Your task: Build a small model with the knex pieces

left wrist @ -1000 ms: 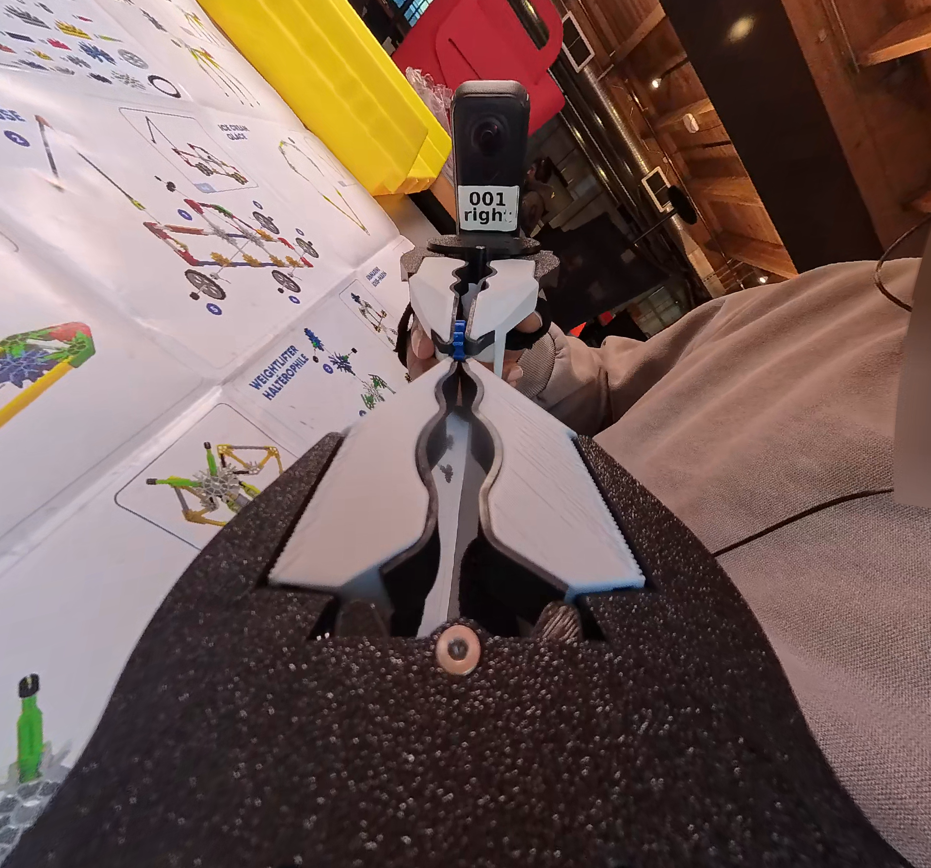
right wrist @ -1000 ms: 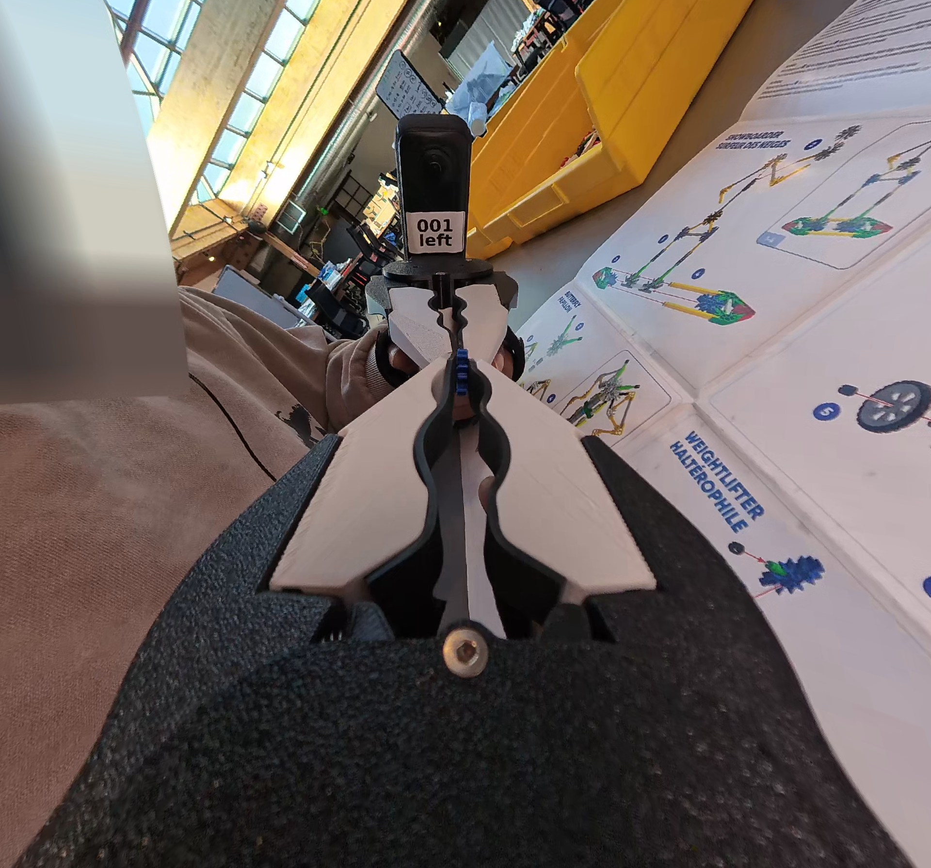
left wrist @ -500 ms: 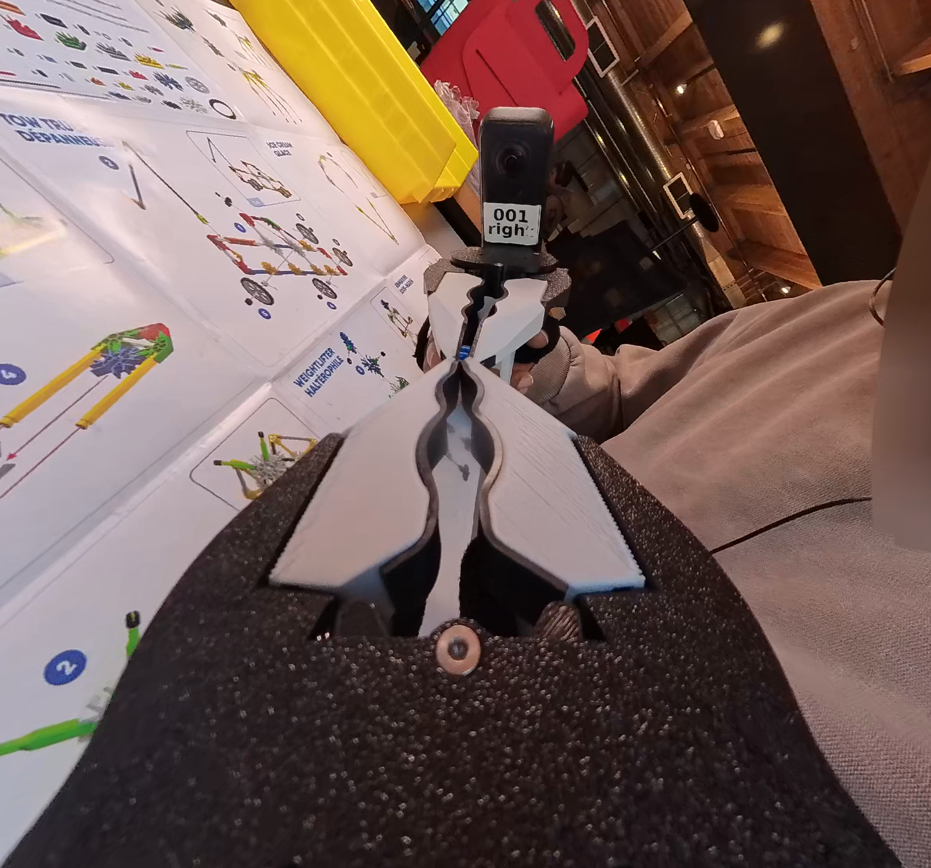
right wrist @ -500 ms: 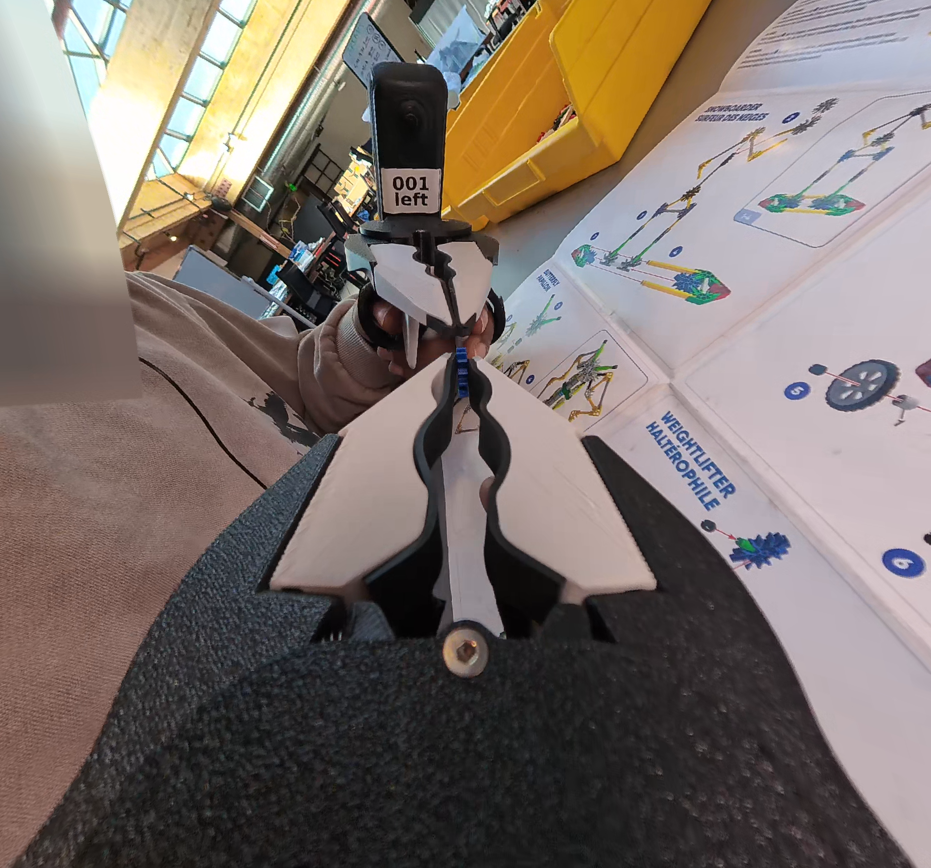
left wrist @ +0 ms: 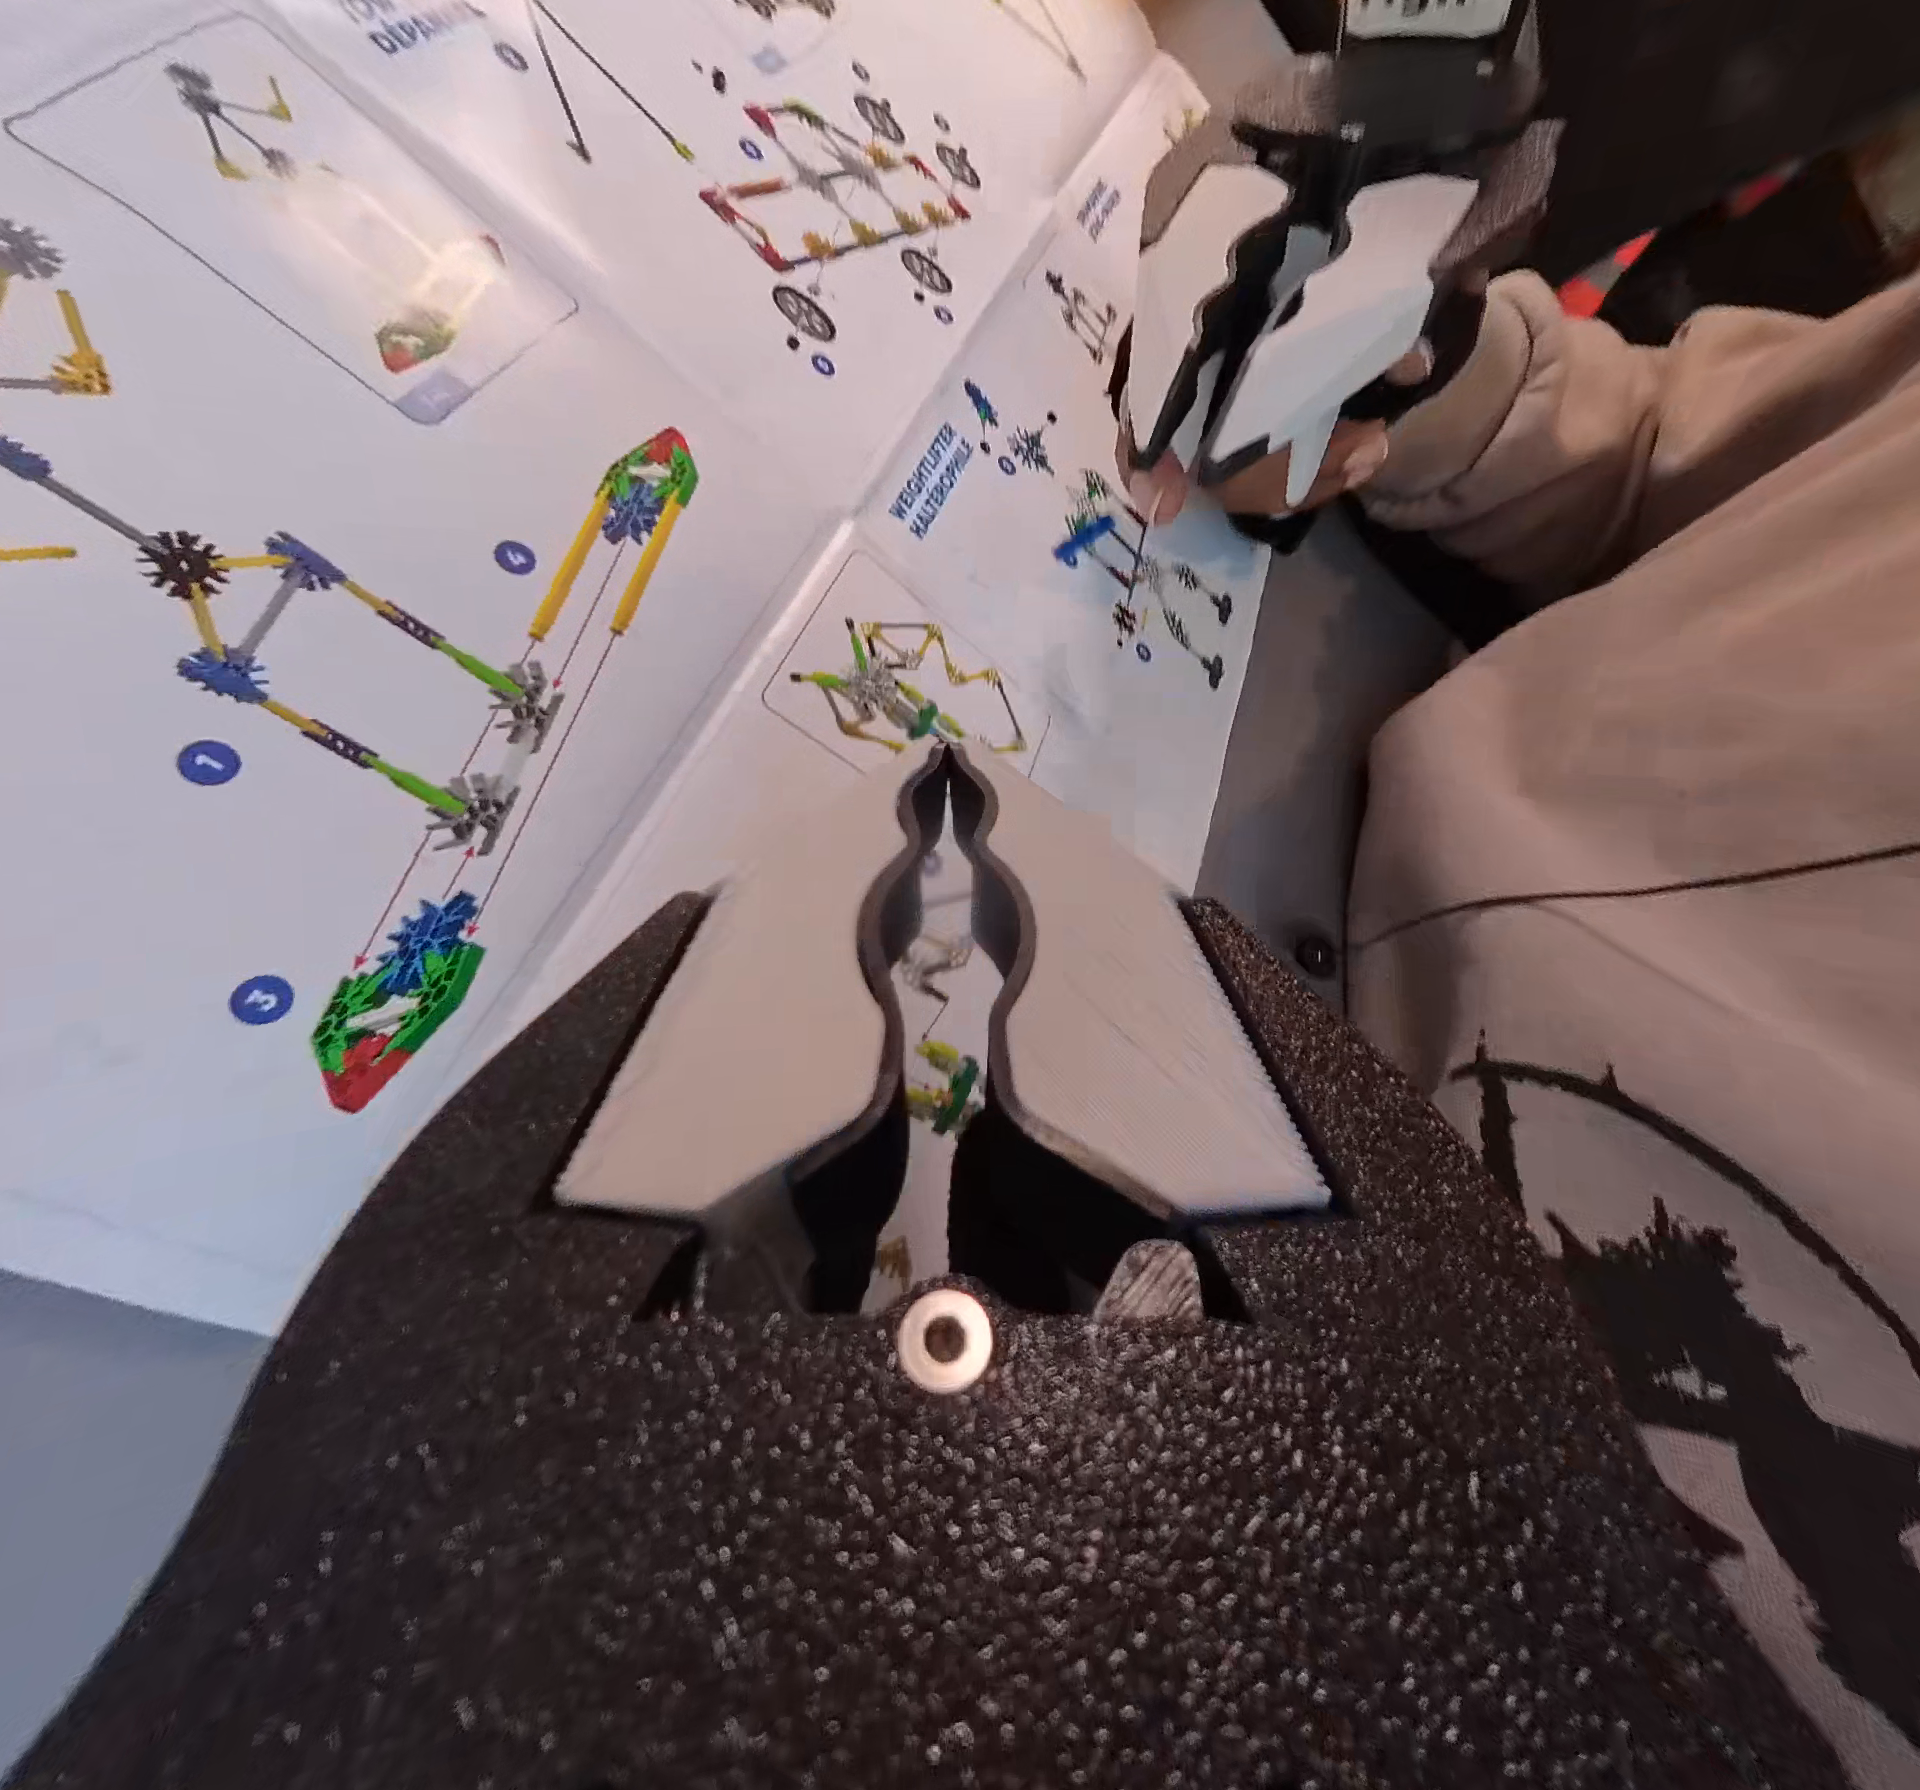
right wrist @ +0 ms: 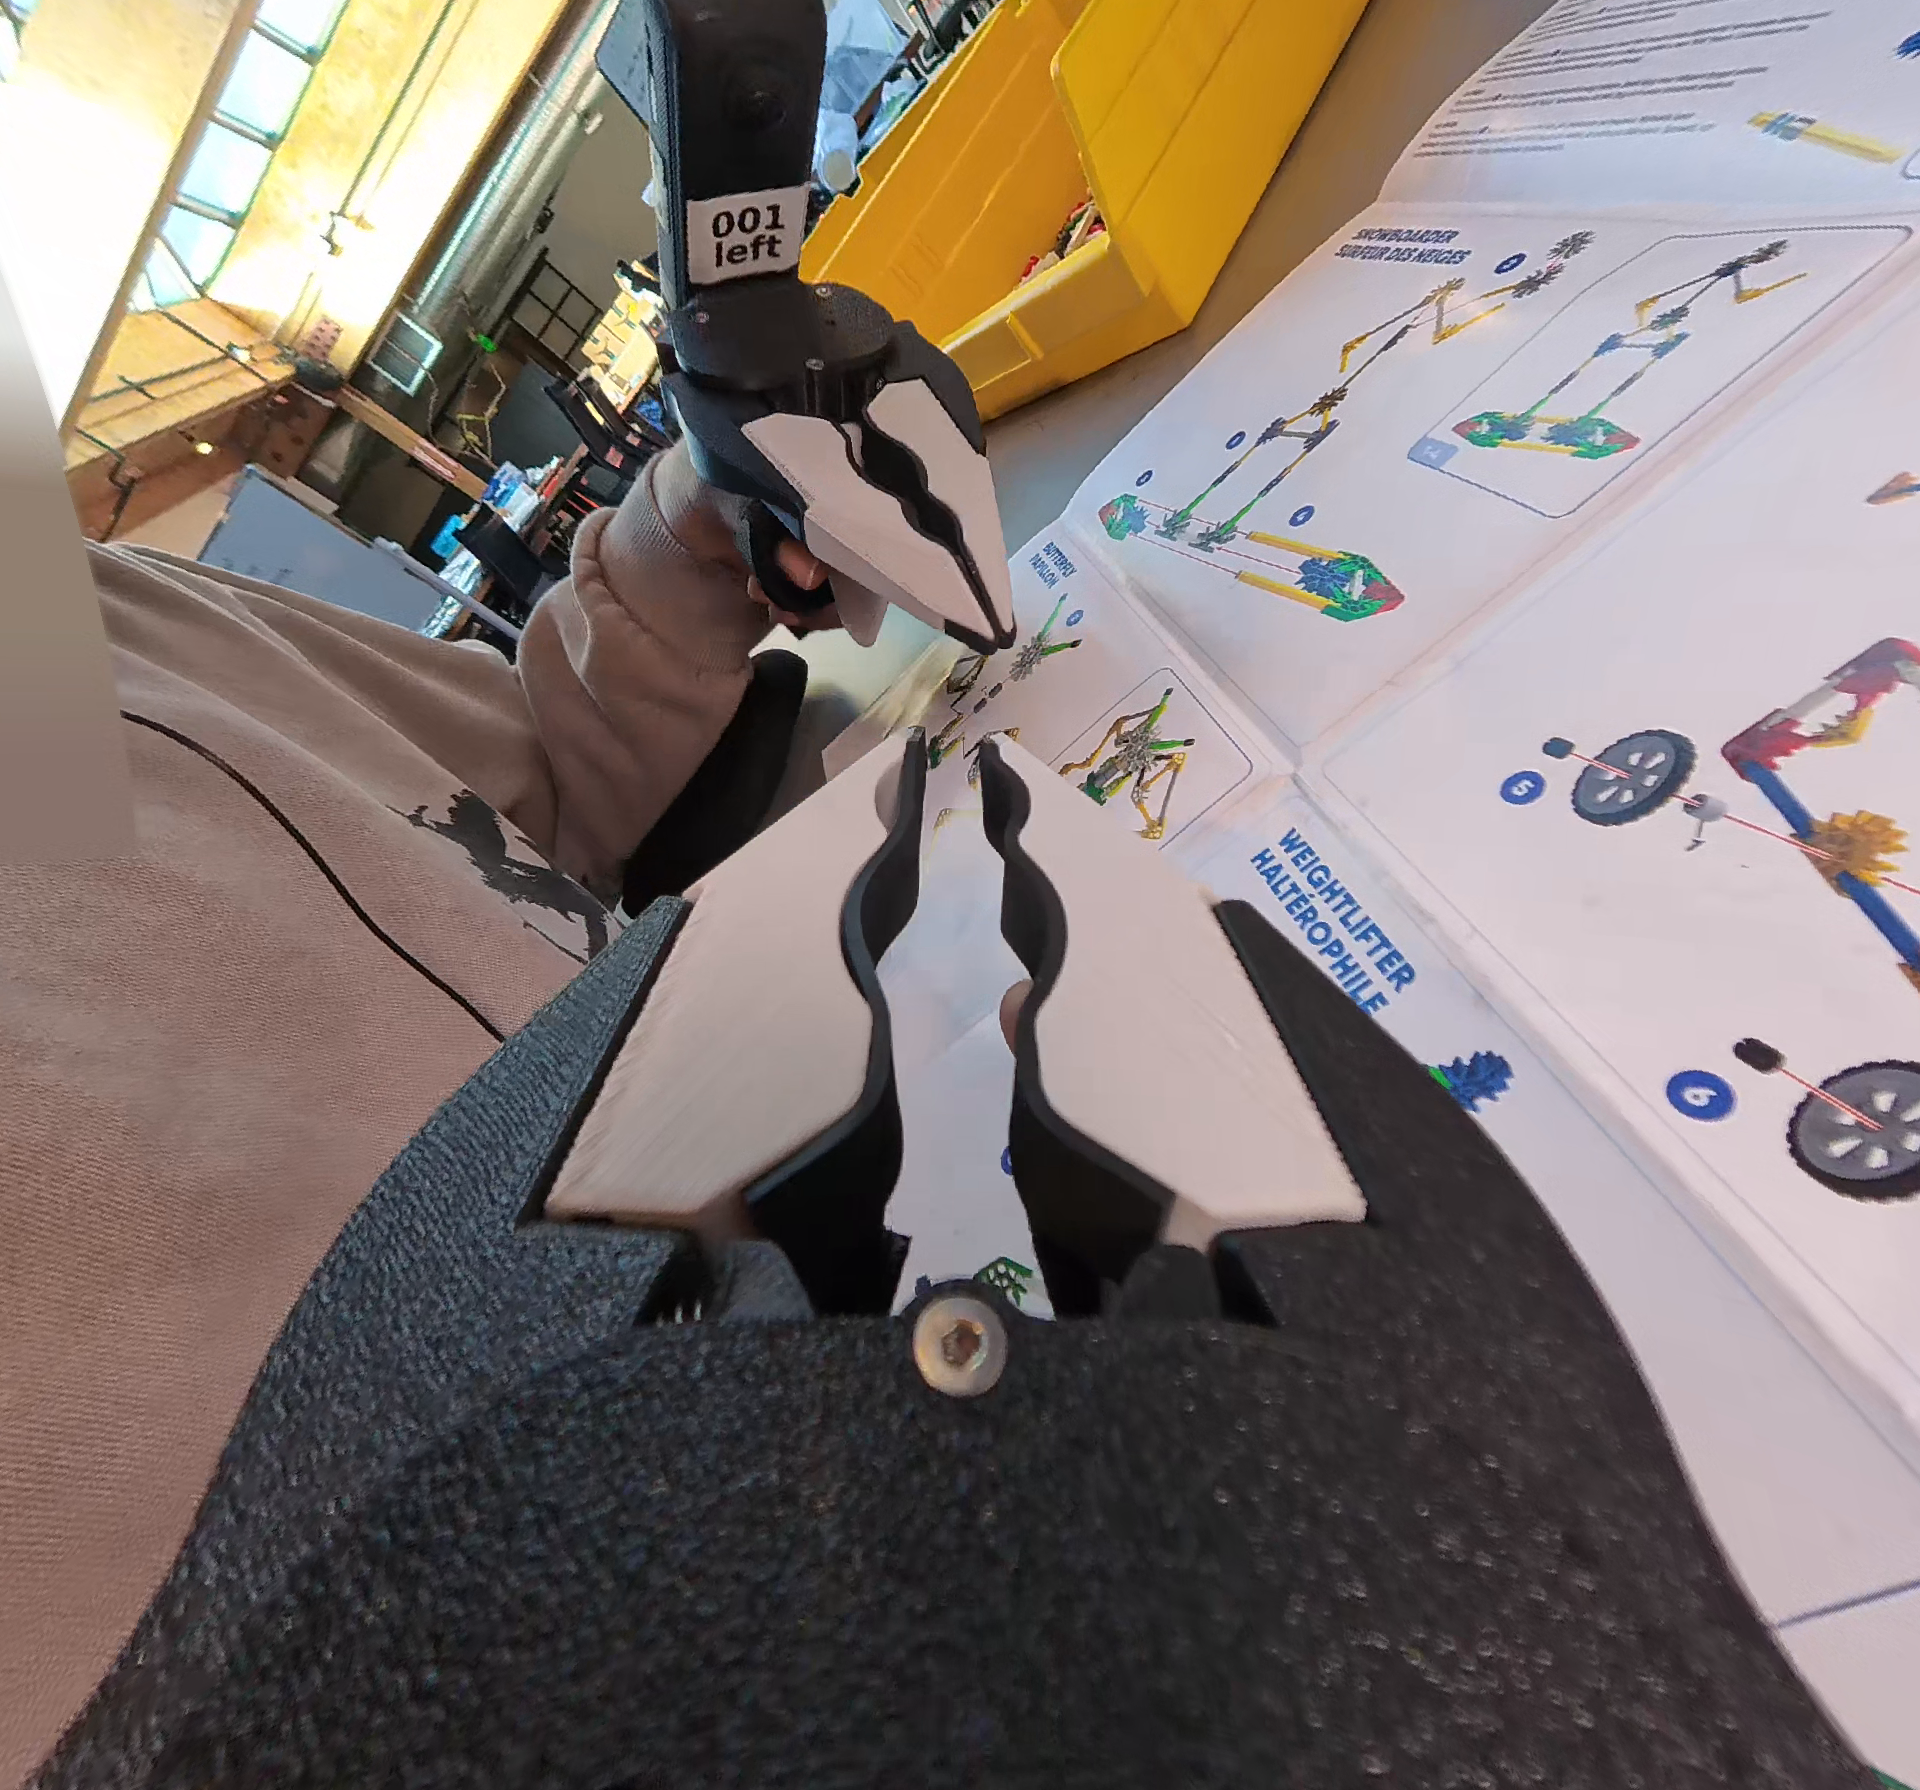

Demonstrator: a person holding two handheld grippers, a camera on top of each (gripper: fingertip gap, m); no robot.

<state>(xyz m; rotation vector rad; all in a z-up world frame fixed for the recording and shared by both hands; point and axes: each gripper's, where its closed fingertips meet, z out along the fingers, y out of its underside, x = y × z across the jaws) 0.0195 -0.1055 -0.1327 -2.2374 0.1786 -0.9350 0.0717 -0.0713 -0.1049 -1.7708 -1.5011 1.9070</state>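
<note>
My left gripper (left wrist: 945, 755) is shut with nothing visible between its tips. It points down at a large printed instruction sheet (left wrist: 436, 514), just above a drawing of a green and yellow model. It also shows in the right wrist view (right wrist: 989, 637), tips close to the paper. My right gripper (right wrist: 951, 748) is slightly open and empty, low over the same sheet (right wrist: 1558, 597). In the left wrist view the right gripper (left wrist: 1179, 473) hovers over a small blue piece (left wrist: 1084, 535) that seems to lie on the sheet. A hand holds each gripper.
Yellow bins (right wrist: 1164, 109) stand at the far side of the grey table (right wrist: 1049, 462). A person's beige sweatshirt (left wrist: 1621, 805) fills the near side beside both grippers, with the sheet's edge and a strip of bare table (left wrist: 1278, 753) next to it. There is about 8 cm between the tips of the two grippers.
Both grippers have tipped down toward the sheet and moved apart. The small blue piece held between their tips is no longer in the right gripper, whose jaws have opened.
</note>
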